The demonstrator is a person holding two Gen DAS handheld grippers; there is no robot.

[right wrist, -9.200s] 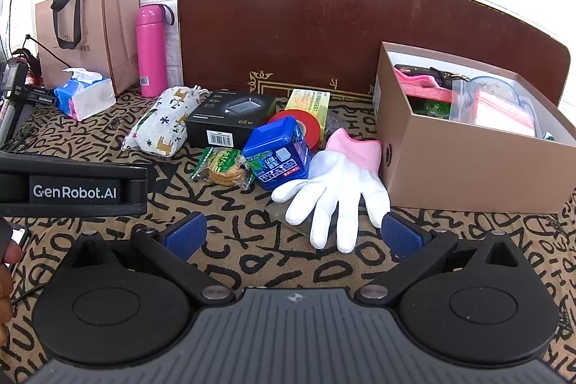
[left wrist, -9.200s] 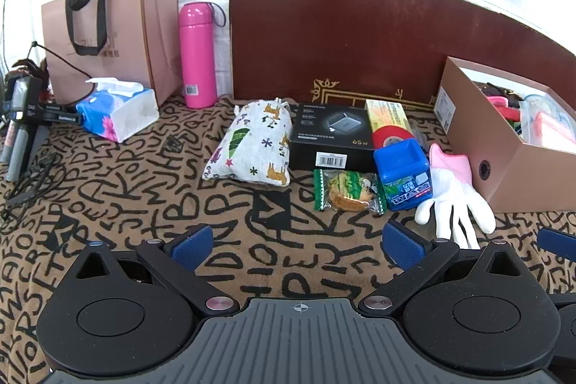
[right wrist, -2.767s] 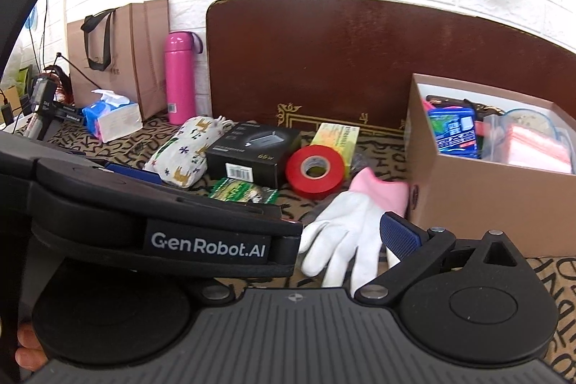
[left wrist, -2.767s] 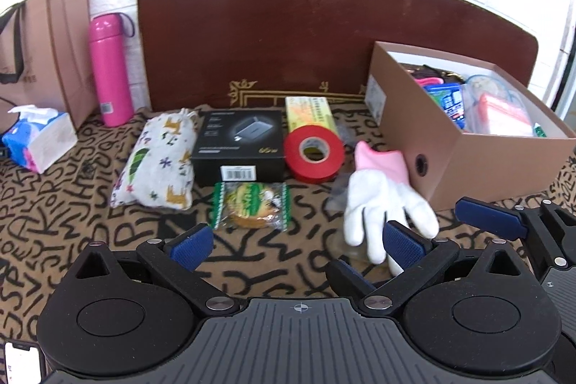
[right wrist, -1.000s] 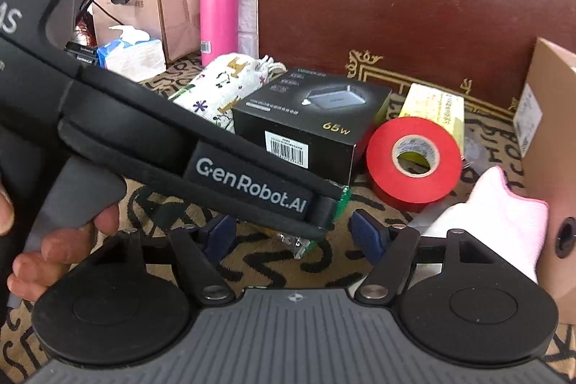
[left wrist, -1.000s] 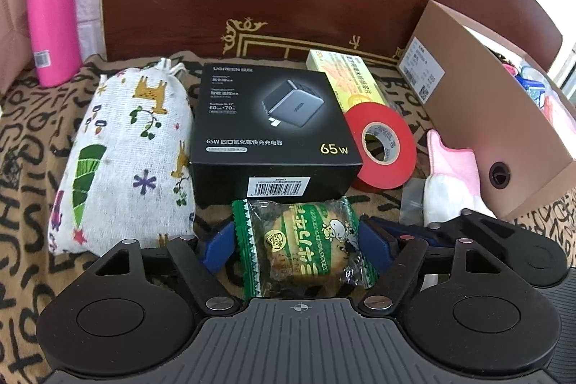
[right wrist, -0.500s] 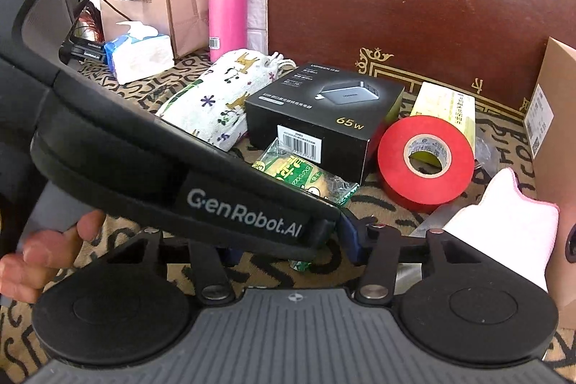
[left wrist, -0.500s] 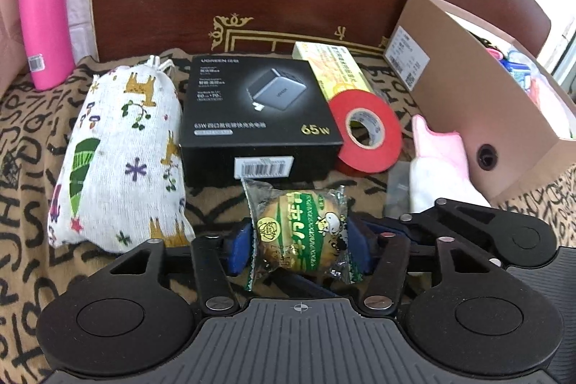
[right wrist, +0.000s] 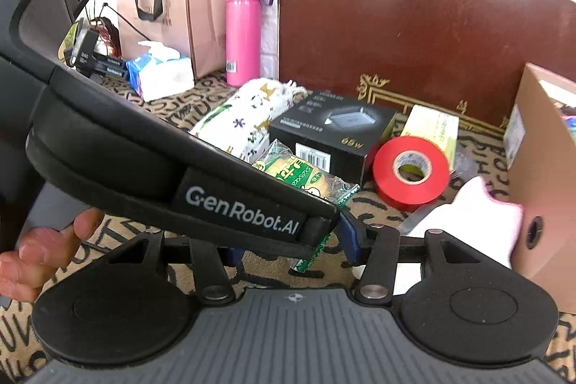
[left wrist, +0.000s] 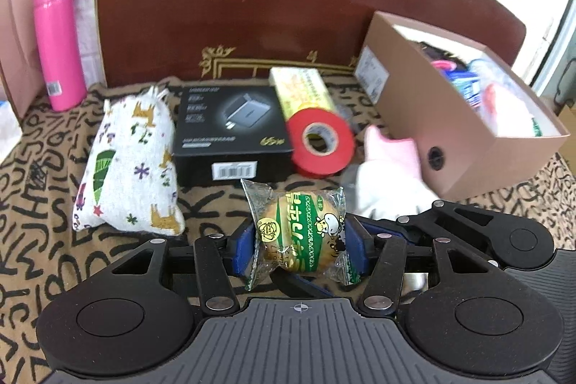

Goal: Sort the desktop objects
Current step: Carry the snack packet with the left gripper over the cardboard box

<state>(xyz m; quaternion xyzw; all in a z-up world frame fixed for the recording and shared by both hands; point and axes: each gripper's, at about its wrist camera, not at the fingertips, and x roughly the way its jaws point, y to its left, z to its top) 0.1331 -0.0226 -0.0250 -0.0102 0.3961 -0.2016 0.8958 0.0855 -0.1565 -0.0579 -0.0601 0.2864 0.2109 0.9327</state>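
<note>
My left gripper is shut on a green-wrapped biscuit packet and holds it above the patterned cloth. The packet also shows in the right wrist view, behind the left gripper's body. My right gripper sits low behind the left one, its fingers drawn close together; the left gripper's body hides the gap, so I cannot tell if it holds anything. A red tape roll, a black charger box, a printed cloth pouch, a yellow-green box and a white-and-pink glove lie on the cloth.
An open cardboard box with several items inside stands at the right. A pink bottle stands at the back left by a brown paper bag and a tissue pack. A dark wooden board leans against the wall.
My left gripper closed on the biscuit packet and lifted it off the cloth. The blue tub went into the cardboard box earlier. My right gripper's fingers have drawn closer together.
</note>
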